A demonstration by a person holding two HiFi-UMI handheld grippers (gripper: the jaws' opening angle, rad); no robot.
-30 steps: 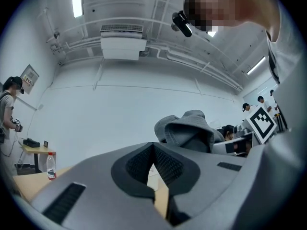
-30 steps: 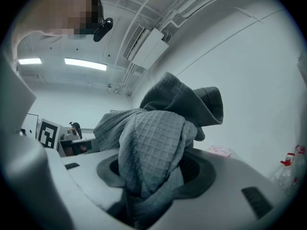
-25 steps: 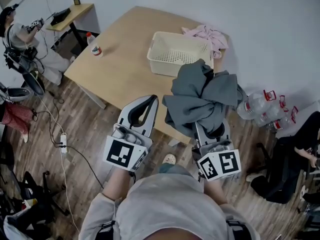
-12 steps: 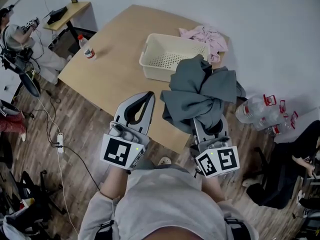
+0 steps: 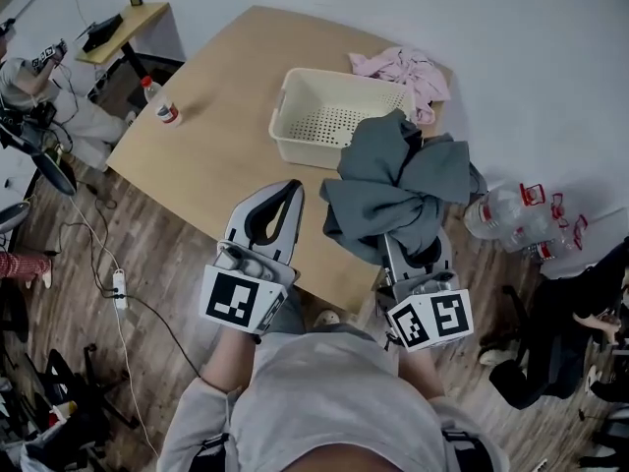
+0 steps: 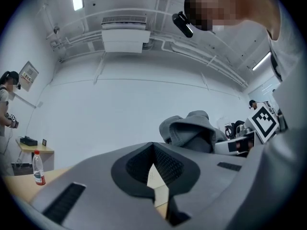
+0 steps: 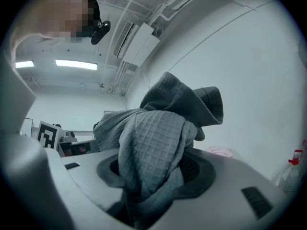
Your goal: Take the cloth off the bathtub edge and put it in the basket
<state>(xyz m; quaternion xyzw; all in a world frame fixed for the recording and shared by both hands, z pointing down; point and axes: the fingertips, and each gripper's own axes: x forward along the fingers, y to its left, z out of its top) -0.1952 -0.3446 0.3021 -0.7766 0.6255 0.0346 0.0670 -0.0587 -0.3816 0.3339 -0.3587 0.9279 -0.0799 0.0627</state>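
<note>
Moved: grey cloth (image 5: pixel 393 190) now carried closer to the basket (image 5: pixel 295 138), at its 4 o'clock.
Left gripper (image 5: pixel 291 191): jaws closed, empty, above the counter (image 5: pixel 211 160).
Right gripper (image 5: pixel 408 251): jaws clamp the cloth.
Tip: clear the rim, centre, then release.

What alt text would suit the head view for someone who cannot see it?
From above: the right gripper holds a bunched grey cloth near a cream basket on a wooden table. The left gripper is shut and empty. A pink cloth lies behind the basket.
</note>
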